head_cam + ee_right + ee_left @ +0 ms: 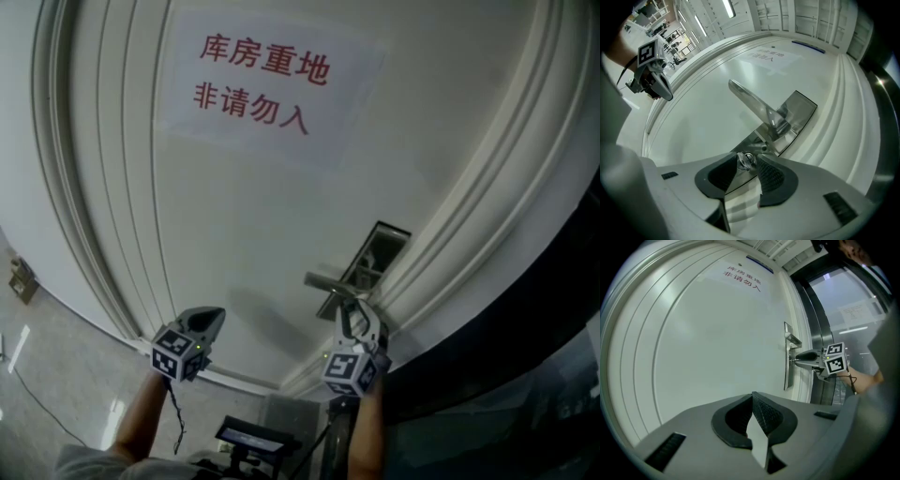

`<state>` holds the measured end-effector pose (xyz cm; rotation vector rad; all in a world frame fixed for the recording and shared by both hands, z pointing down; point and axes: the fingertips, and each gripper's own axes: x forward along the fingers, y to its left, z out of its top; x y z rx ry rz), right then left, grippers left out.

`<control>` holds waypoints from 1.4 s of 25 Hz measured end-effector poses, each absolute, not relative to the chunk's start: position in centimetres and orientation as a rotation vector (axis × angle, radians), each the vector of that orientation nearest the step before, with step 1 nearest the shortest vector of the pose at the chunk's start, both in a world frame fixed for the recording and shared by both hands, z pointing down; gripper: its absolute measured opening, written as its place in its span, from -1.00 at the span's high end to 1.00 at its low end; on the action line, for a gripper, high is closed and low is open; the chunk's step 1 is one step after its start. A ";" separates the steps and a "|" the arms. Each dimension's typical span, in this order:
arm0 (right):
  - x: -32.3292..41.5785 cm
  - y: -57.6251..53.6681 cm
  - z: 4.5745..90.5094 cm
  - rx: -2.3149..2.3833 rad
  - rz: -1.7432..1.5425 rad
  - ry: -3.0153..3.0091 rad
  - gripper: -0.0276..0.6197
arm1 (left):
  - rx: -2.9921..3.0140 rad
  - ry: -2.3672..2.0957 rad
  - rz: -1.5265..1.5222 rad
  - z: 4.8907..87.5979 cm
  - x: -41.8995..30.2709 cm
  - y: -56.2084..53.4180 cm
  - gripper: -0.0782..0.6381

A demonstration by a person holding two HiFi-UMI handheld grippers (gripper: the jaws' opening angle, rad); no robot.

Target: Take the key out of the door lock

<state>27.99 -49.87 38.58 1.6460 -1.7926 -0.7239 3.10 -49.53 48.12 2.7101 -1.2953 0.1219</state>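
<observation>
Head view: my right gripper (349, 309) sits at the lock plate (377, 251) under the handle (328, 280), lined up for a straight pull. Left gripper view: my left gripper (753, 397), pinched together on nothing, hangs well left, out of the way. Right gripper view: the key (746, 160) stands in the lock between my 2 parted jaws, unpinched.

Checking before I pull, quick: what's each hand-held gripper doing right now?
Left hand-held gripper: closed, empty.
Right hand-held gripper: open, small silver metal key between its jaws, not clamped.
</observation>
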 end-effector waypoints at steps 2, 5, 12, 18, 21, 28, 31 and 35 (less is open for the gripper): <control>27.7 -49.9 38.4 1.649 -0.748 -1.786 0.52 | 2.707 -1.299 0.120 48.2 3.0 -49.6 0.76; 27.6 -49.9 38.6 1.634 -0.787 -1.739 0.61 | 2.700 -1.295 0.117 48.3 2.8 -49.5 0.76; 27.7 -49.9 38.8 1.596 -0.813 -1.667 0.65 | 2.688 -1.291 0.098 48.4 2.4 -49.4 0.76; 27.6 -49.8 38.9 1.569 -0.848 -1.618 0.68 | 2.678 -1.293 0.088 48.6 2.1 -49.3 0.76; 27.6 -49.7 38.9 1.568 -0.853 -1.610 0.69 | 2.680 -1.293 0.089 48.5 2.1 -49.3 0.76; 27.6 -49.2 38.9 1.573 -0.880 -1.577 0.72 | 2.681 -1.287 0.089 48.5 2.3 -49.1 0.76; 27.7 -49.2 38.8 1.568 -0.903 -1.554 0.73 | 2.682 -1.288 0.093 48.5 2.4 -49.1 0.76; 27.7 -49.2 38.9 1.552 -0.927 -1.525 0.75 | 2.679 -1.287 0.094 48.7 2.4 -49.0 0.76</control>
